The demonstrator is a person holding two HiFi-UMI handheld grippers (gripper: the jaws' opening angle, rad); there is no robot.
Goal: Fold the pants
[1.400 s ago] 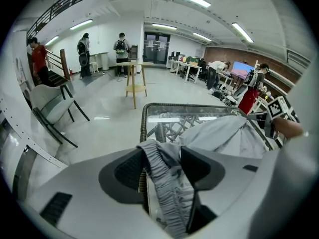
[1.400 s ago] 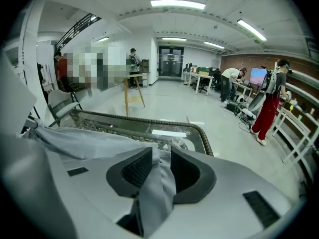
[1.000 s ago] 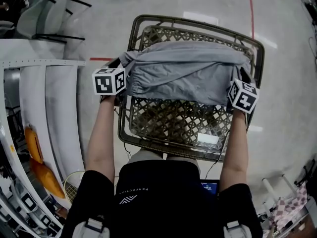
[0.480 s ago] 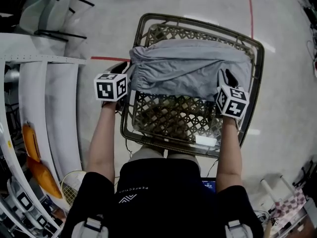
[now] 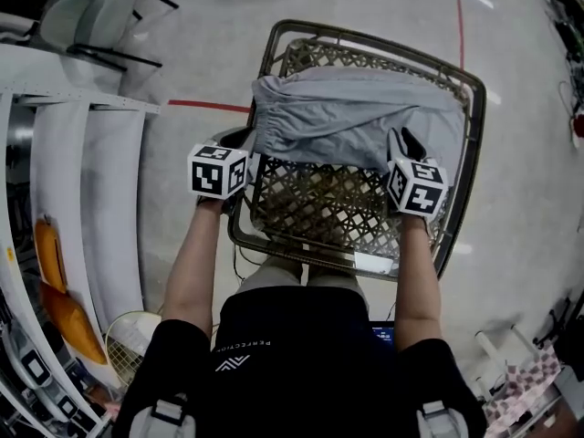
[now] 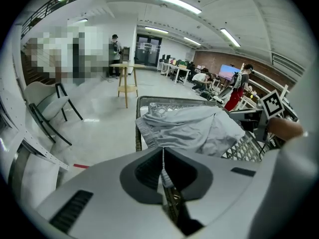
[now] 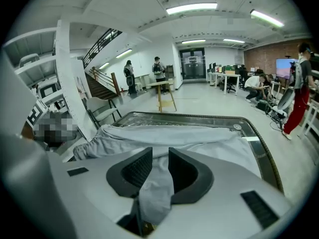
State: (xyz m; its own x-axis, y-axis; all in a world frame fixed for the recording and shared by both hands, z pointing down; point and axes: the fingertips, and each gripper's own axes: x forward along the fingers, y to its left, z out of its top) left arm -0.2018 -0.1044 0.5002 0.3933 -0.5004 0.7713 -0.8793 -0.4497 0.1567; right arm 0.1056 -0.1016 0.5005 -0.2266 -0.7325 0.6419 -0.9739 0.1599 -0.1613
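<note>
While both arms reach out over the woven table (image 5: pixel 319 206), we've got the gray pants (image 5: pixel 356 121) stretched sideways across its far half. The gathered waistband sits at the table's left rim, and the near half of the lattice top is bare.

Over to the left gripper (image 5: pixel 236 141): it's at the waistband corner, right at the table's left edge. In the left gripper view we find its jaws drawn tight together, with only a thin sliver of gray cloth showing in the seam between the pads. So that's a pinch on the very edge of the pants.

Now the right gripper (image 5: pixel 402 144): it's on the near edge of the pants toward their right end. In the right gripper view we see a thick fold of the gray fabric running down between the two dark pads. The jaws stand narrowly apart and press on it from both sides, a firm hold.

Both marker cubes face up at us in the head view. Off to the left we spot a white chair (image 5: pixel 96 12) and a red tape line (image 5: pixel 208 106) on the pale floor.
</note>
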